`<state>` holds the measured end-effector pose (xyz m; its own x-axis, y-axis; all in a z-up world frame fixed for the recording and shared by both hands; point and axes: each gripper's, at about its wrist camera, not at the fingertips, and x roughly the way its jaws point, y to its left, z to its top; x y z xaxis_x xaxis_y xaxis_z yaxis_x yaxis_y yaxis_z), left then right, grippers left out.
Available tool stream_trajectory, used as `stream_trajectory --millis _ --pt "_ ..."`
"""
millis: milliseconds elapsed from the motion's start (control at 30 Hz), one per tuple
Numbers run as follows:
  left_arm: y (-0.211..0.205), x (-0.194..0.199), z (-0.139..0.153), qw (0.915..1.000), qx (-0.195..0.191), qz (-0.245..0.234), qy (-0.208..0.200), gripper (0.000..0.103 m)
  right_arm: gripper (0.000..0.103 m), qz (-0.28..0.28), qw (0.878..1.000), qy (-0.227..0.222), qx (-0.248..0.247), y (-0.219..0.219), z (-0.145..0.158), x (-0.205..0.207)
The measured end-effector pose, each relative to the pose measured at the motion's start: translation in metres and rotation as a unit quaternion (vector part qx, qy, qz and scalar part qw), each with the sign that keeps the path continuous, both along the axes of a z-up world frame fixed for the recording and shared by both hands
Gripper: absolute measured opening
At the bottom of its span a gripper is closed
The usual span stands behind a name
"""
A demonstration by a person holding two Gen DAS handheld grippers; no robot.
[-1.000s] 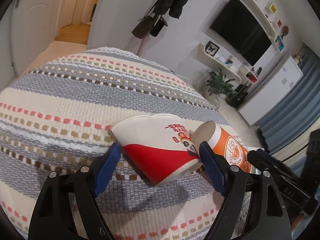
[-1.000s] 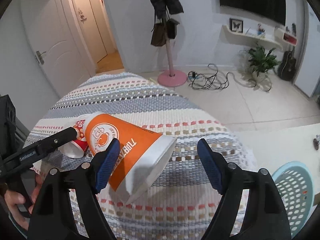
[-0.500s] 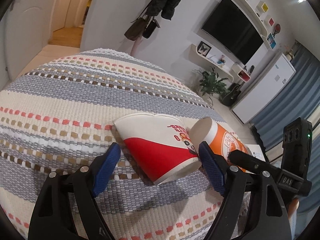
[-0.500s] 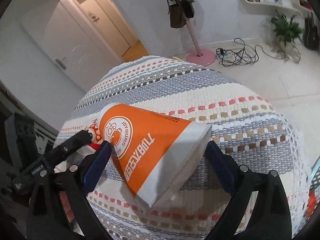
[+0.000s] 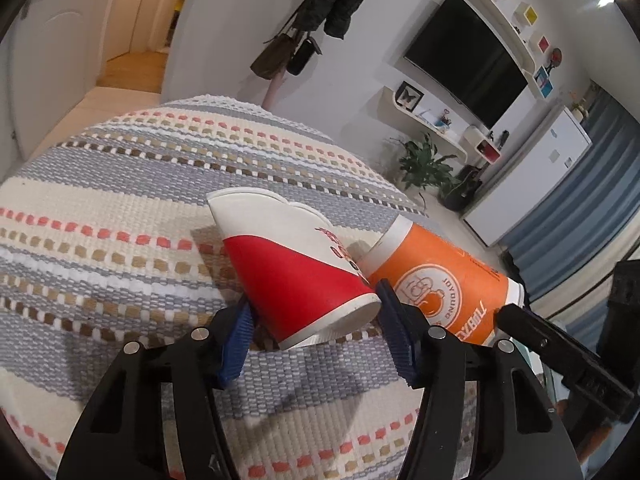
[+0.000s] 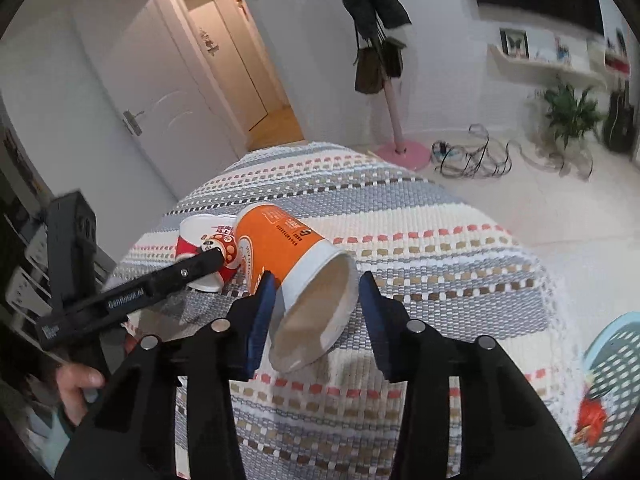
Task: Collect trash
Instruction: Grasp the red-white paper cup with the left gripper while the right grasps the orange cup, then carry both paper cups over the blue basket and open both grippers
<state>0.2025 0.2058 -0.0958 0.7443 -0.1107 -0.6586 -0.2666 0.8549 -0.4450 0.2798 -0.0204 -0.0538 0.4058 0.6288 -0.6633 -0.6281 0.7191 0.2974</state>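
Note:
A red and white paper cup [image 5: 288,272] lies on its side on the striped tablecloth [image 5: 100,208], base toward me. My left gripper [image 5: 316,320] is shut on its base end. An orange paper cup [image 5: 440,280] lies beside it on the right, touching it. In the right wrist view the orange cup [image 6: 292,264] points its open mouth at me, and my right gripper [image 6: 316,300] is shut on its rim end. The red and white cup [image 6: 204,248] shows behind it, partly hidden by the left gripper's finger.
A light blue perforated basket [image 6: 612,372] with a red scrap inside stands off the table's right edge. A coat stand [image 6: 384,80], a door [image 6: 168,92], cables and a plant [image 6: 572,112] are on the floor beyond the table.
Both grippers closed in from wide open onto their cups. The left pads now press the red and white cup's base end; the right pads now hold the orange cup's rim end.

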Motion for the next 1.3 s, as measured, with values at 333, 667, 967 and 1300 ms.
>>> stream_trajectory --millis 333,667,967,1300 --pt "0.023 -0.057 0.018 0.9987 0.040 0.032 -0.006 0.056 0.042 0.038 0.994 -0.087 -0.058 0.033 0.013 -0.053" --pt "0.039 -0.072 0.011 0.9990 0.015 0.043 -0.005 0.056 0.052 0.045 0.994 -0.036 -0.095 0.077 -0.016 -0.032" --pt "0.020 -0.065 0.023 0.9991 0.025 0.023 -0.025 0.056 0.037 0.017 0.997 -0.034 -0.073 0.059 -0.007 -0.034" --pt "-0.028 -0.049 0.056 0.9975 0.041 -0.016 -0.056 0.056 0.037 -0.064 0.993 -0.086 -0.040 -0.027 0.040 -0.046"
